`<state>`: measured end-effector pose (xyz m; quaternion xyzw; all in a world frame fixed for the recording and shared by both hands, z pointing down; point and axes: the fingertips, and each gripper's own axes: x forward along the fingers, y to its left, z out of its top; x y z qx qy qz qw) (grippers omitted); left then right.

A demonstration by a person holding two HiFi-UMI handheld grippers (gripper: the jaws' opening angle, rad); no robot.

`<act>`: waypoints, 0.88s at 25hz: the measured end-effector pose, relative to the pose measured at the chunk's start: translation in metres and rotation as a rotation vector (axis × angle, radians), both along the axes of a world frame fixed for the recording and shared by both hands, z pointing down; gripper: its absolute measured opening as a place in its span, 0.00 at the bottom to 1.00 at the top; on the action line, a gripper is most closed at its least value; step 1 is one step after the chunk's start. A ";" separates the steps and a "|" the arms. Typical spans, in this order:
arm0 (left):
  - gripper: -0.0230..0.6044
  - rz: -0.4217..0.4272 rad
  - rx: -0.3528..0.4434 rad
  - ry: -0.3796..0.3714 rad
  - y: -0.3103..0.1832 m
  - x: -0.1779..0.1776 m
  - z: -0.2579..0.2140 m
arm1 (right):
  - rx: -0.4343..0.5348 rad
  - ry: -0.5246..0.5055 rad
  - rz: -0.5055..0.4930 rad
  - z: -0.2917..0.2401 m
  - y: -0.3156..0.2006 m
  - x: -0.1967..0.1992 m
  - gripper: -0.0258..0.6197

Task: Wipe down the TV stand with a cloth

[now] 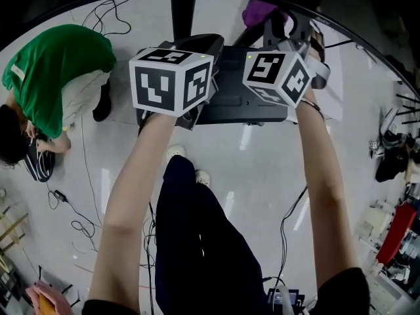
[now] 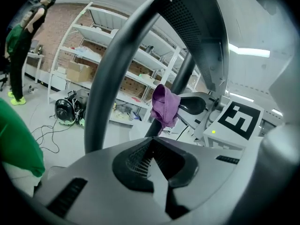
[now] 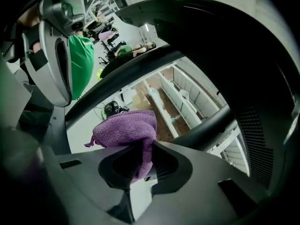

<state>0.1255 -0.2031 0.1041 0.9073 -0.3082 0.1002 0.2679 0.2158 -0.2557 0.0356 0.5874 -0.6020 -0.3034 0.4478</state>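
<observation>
Purple cloth [image 3: 124, 130] droops lengthwise from right tongs [image 3: 140, 163].

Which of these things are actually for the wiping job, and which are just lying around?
For the job: purple cloth, right gripper clamping it, black TV stand.
Just around: floor cables, white shelving, crouching person in green.

Bright, even indoor light. A ceiling strip light [image 2: 249, 52] glares white, and pale streaks shine on the glossy floor [image 1: 262, 169]. Fisheye curving leaves black corners.
</observation>
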 end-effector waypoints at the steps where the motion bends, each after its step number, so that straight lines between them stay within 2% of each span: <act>1: 0.05 -0.002 -0.004 0.002 0.001 0.001 0.003 | -0.008 0.002 -0.001 0.005 0.000 0.001 0.15; 22: 0.05 -0.044 -0.011 0.012 -0.004 -0.021 0.032 | -0.196 0.002 -0.012 0.118 -0.011 -0.004 0.15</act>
